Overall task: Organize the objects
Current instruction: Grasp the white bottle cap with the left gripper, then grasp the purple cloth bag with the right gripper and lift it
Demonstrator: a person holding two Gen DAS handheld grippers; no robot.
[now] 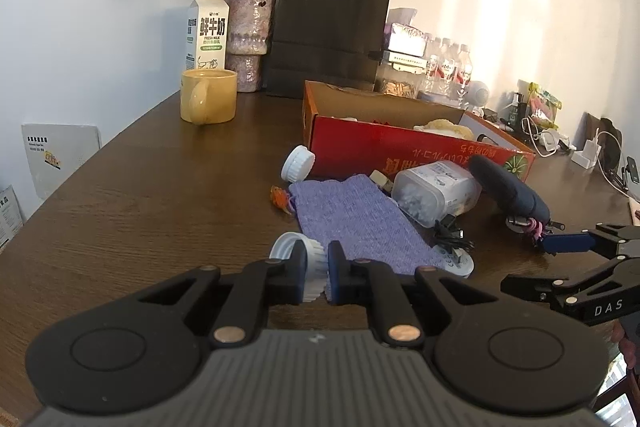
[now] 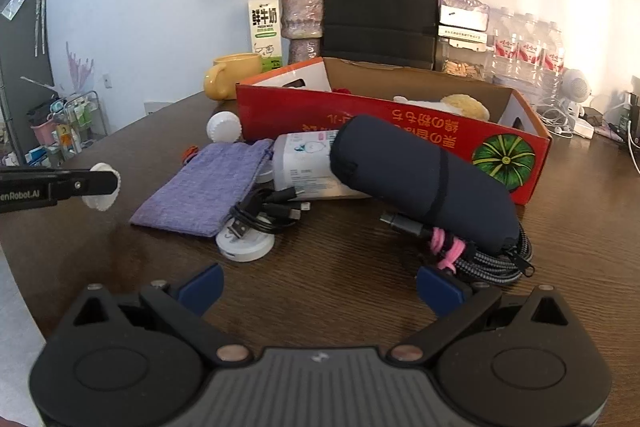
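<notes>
Gripping a ribbed white plastic cap (image 1: 314, 263), the left gripper (image 1: 318, 269) hovers over the dark wood-grain worktop (image 1: 140, 195); the right gripper (image 2: 318, 285) fingers stand apart near a woven purple pouch (image 2: 204, 183).

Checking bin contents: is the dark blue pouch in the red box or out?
Out: dark blue pouch lies on the table, before the red box.

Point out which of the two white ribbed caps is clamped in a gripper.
The white ribbed cap at the near edge of the purple pouch, pinched in the left gripper. The other cap leans untouched against the red box.
</notes>
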